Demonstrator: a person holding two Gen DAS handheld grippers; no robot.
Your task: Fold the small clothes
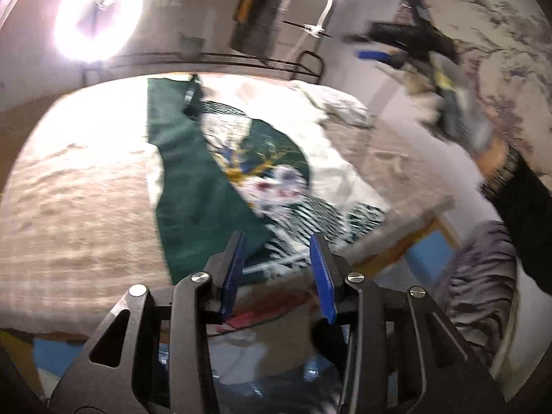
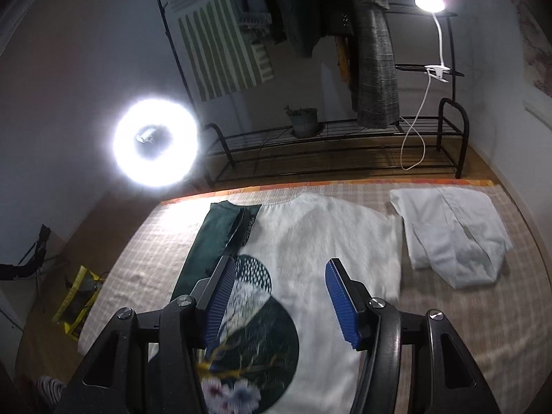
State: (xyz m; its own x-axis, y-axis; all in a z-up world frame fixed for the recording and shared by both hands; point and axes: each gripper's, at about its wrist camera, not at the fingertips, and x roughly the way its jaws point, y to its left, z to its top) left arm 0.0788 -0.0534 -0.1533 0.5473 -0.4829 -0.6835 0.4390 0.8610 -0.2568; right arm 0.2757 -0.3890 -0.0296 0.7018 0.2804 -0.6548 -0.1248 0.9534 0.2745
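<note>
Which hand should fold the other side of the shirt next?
Probably the right. The green side of the shirt is already folded over, and the right gripper hangs open above the flat white side near the folded white clothes. The left gripper, also open, sits over the finished green edge.

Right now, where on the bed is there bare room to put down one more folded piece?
Free: the checked cover left of the green strip, and the near right corner below the folded white garment. Crowded: the middle, under the white printed shirt.
</note>
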